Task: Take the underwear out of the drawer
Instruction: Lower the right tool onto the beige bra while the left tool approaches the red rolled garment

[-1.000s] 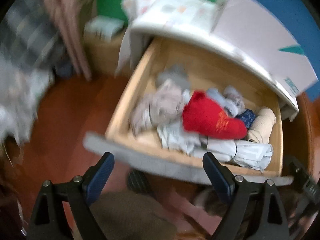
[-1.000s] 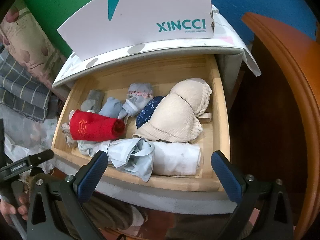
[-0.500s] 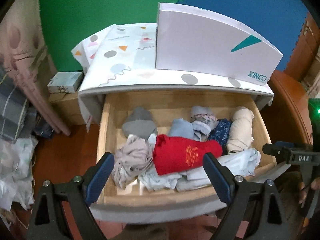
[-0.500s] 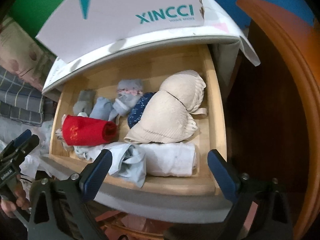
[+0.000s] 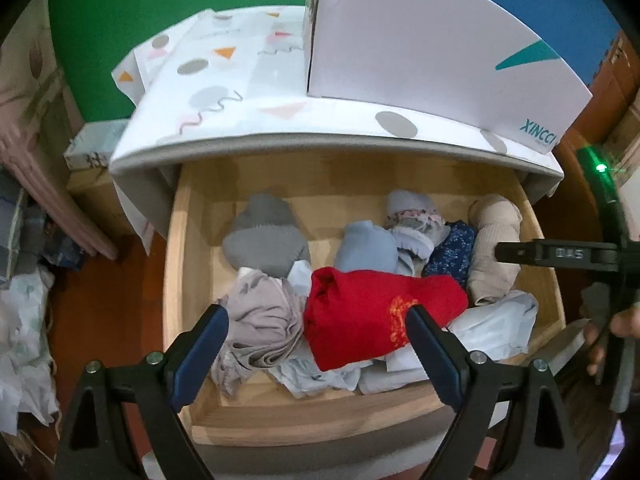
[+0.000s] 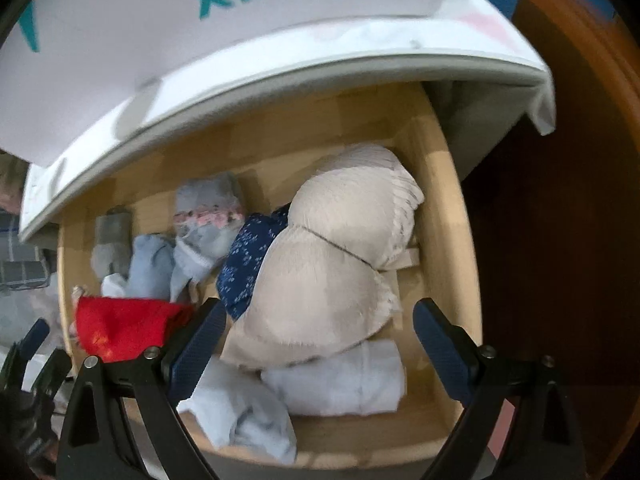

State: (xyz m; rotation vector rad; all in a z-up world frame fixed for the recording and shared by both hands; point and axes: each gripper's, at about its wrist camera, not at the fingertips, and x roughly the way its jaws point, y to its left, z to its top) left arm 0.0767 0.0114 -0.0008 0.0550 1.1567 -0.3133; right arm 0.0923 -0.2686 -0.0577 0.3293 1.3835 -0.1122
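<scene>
Your left gripper (image 5: 316, 344) hangs over the open wooden drawer (image 5: 180, 280), jaws spread wide with nothing between the pads; the red folded piece (image 5: 360, 312) lies lower centre of the left wrist view, beneath and between the two blue-faced fingers, not touched by either. To its left sits a crumpled mauve-grey garment (image 5: 264, 320), and behind that a grey rolled piece (image 5: 268, 236). A pale blue roll (image 5: 366, 248), a floral-trimmed pair (image 5: 412, 224) and a navy dotted pair (image 5: 452, 252) run across the middle of the drawer, with a beige bra (image 5: 492, 256) at the right end. White folded fabric (image 5: 492, 324) lies under the red piece towards the lower right.

Your right gripper (image 6: 316, 336) shows at the right edge of the left wrist view, with your fingers wrapped on its handle. Its jaws have just been closing a little, yet they stand wide apart and grip nothing. In the right wrist view, the beige bra (image 6: 336, 264) fills the centre of the frame, between and beyond the fingers, and a white folded roll (image 6: 340, 384) lies just below it. A pale blue crumpled piece (image 6: 244, 412) sits lower left, the navy dotted pair (image 6: 248, 260) touches the bra's left side, and the red piece (image 6: 124, 328) is at the left edge.

A white XINCCI box (image 5: 432, 40) stands on the patterned cloth (image 5: 224, 68) over the cabinet top, upper frame.
</scene>
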